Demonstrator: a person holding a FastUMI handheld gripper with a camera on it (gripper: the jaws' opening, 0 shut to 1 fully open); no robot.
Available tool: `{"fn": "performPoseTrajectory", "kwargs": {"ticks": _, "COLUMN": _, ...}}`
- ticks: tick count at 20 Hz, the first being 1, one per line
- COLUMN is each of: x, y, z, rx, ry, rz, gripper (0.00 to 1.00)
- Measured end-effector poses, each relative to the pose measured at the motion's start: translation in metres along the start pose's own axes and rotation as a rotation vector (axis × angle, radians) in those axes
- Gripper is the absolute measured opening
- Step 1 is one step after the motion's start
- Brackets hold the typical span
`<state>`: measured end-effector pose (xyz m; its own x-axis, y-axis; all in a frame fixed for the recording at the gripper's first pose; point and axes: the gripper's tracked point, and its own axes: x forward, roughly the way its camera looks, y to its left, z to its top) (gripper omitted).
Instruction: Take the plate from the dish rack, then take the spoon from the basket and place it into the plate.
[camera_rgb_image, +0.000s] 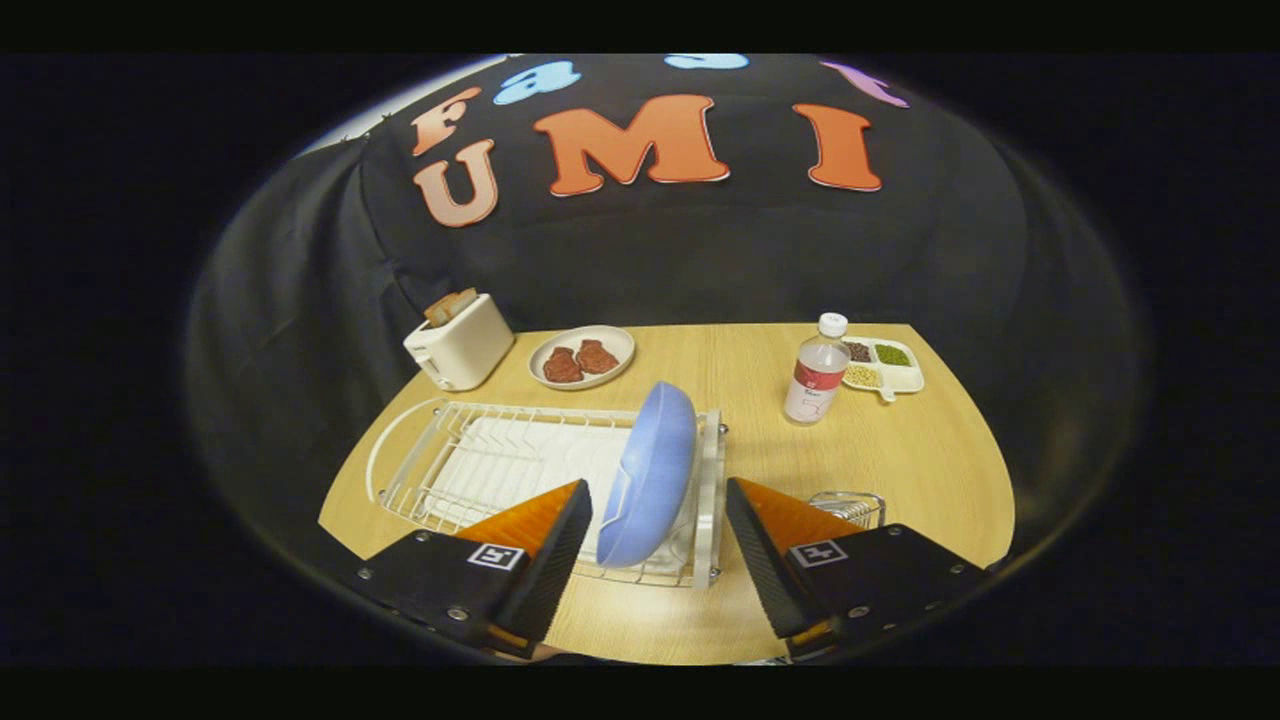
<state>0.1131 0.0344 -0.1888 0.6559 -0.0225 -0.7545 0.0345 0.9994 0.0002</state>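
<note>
Jaws released, spread either side of upright blue plate (650, 470) in white wire dish rack (470, 450), toaster (460, 342), water bottle (816, 370) beyond rack on wooden desk (900, 450).

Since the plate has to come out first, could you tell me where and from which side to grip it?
Probably the top rim. The blue plate stands on edge in the dish rack, its rim clear above the wires. The open tongs already straddle it, so come down from above, one finger on each face.
</note>
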Motion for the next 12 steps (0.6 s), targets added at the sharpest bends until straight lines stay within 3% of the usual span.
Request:
{"fn": "performPoseTrajectory", "kwargs": {"ticks": 7, "x": 0.043, "y": -0.008, "z": -0.001, "rx": 0.08, "ry": 0.118, "rz": -0.016, "gripper": 0.63}}
{"fn": "performPoseTrajectory", "kwargs": {"ticks": 10, "x": 0.051, "y": 0.0, "z": -0.009, "rx": 0.091, "ry": 0.157, "rz": -0.013, "gripper": 0.45}}
{"fn": "performPoseTrajectory", "kwargs": {"ticks": 12, "x": 0.052, "y": -0.002, "z": -0.009, "rx": 0.075, "ry": 0.159, "rz": -0.049, "gripper": 0.39}}
